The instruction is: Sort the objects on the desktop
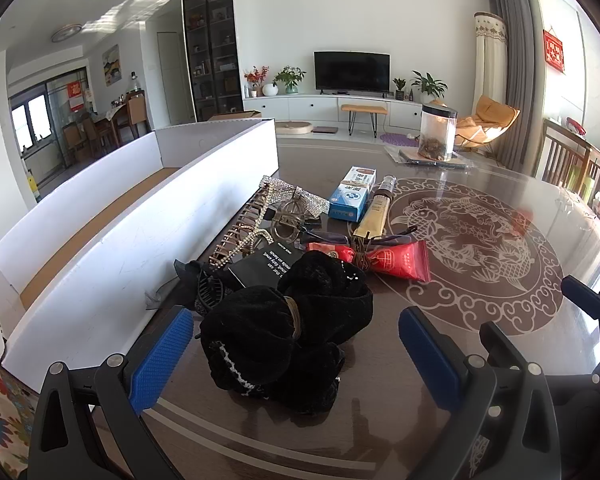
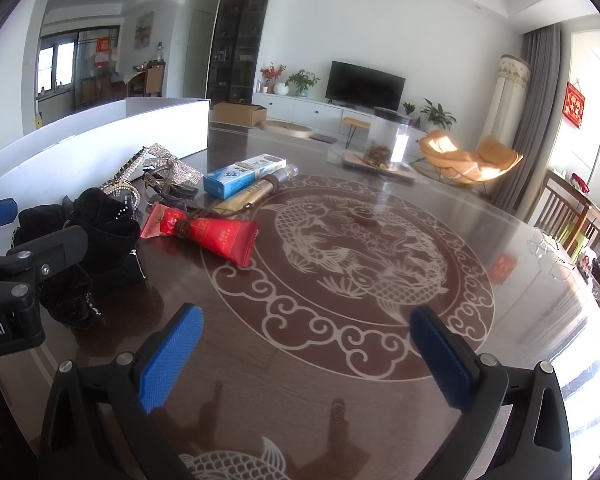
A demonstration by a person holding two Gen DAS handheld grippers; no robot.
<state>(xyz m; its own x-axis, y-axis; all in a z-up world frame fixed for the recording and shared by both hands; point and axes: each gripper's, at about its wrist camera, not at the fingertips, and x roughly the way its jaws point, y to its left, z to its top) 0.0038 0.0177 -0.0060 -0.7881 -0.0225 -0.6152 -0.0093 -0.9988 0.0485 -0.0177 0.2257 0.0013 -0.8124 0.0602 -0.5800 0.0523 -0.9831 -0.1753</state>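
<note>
black velvet scrunchie between jaws (spread)

Both handheld tools look alike. The left gripper has a black plastic frame with triangular cut-outs and round silver screws at its joints, and its two fingers carry bright blue pads with a fine ribbed texture. The right gripper has the same black arms, silver screws and blue ribbed pads. White lettering ending "ot.AI" marks one black housing.
</note>
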